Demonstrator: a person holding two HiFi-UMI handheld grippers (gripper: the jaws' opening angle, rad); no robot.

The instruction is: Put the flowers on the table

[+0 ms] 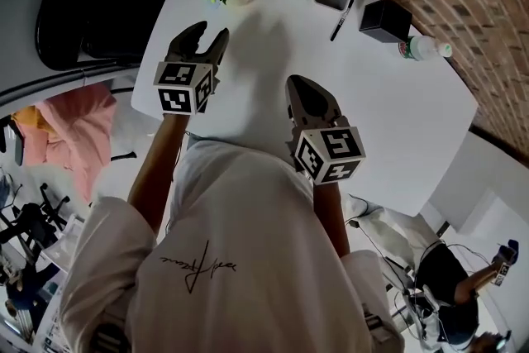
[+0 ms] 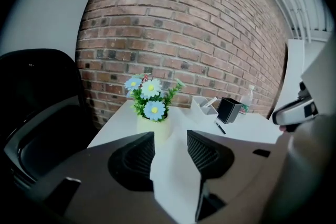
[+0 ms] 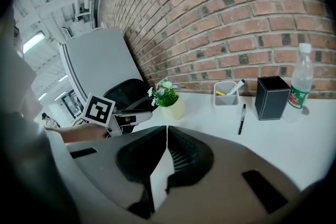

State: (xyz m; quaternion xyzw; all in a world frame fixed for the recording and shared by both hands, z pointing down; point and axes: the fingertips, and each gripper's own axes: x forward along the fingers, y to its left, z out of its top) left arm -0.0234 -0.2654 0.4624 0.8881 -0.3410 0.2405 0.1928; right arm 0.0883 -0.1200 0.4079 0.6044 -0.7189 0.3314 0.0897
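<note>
Left gripper view: my left tongs [image 2: 170,135] narrowly parted, empty; my right tongs [image 3: 167,129] pinched shut. Flowers [image 2: 150,99] stand upright on the table [image 2: 247,122] at eleven o'clock ahead. I'd draw back straight, clear of their pot [image 2: 151,124].

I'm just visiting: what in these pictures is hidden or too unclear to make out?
- Base of the flower pot: left gripper view, hidden behind the left gripper.
- Label print on the water bottle: too small in every view.
- Inside of the black box: too dark in the head view; its walls hide it in both gripper views.
- Near edge of the table: head view, covered by the person's shirt.
</note>
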